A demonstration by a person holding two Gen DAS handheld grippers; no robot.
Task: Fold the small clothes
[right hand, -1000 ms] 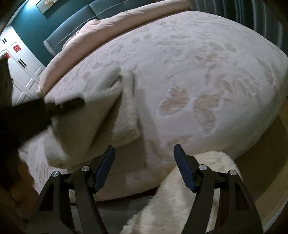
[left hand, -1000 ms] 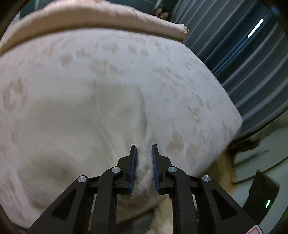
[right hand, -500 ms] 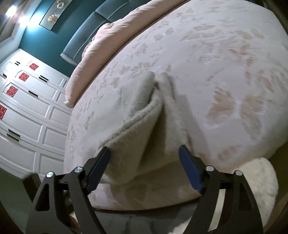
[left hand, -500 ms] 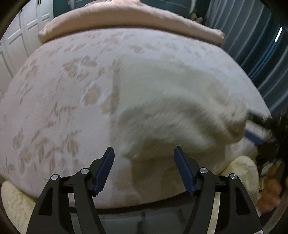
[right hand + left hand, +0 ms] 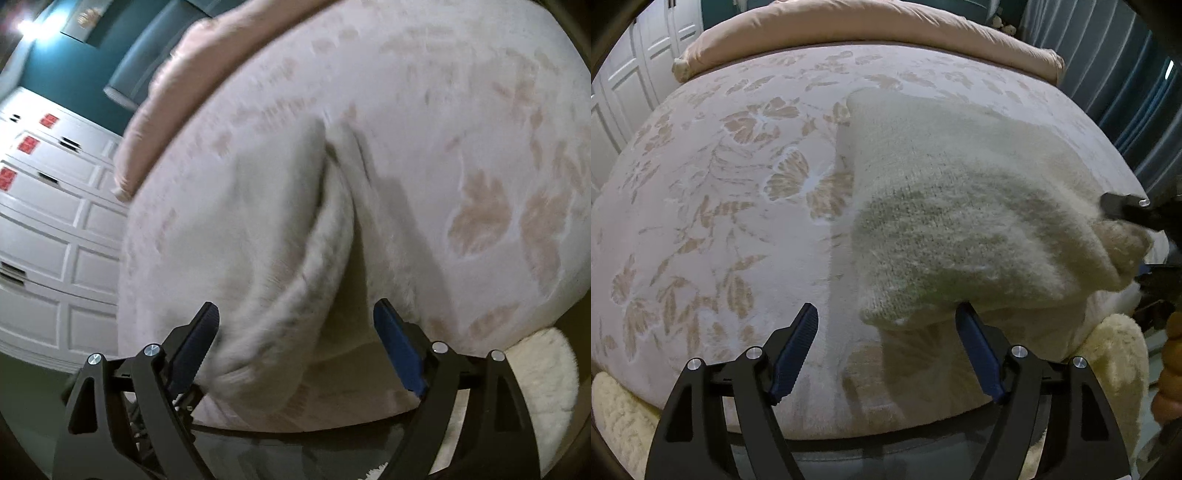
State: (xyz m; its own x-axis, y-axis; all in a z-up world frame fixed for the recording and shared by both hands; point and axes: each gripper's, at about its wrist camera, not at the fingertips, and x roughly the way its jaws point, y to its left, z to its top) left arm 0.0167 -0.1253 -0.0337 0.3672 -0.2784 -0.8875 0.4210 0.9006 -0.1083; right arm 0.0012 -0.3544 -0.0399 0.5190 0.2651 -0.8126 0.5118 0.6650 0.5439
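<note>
A cream fuzzy knit garment [image 5: 960,206] lies folded over on the bed, its near edge bulging up. My left gripper [image 5: 886,339] is open and empty, just in front of the garment's near left corner. The right gripper's black fingers [image 5: 1126,206] show at the far right in the left wrist view, at the garment's right end. In the right wrist view the same garment [image 5: 280,229] shows two layers with a fold line between them. My right gripper [image 5: 295,343] is open, its jaws either side of the garment's near end.
The bed [image 5: 701,221] has a pale cover with a tan leaf print and a pink pillow roll [image 5: 849,26] at the far end. A cream fluffy rug [image 5: 546,376] lies below the bed edge. White cupboards [image 5: 40,221] stand to the left.
My left gripper let go of the garment, opened and drew back. The garment now lies folded on the bed. My right gripper has moved in close to its near end.
</note>
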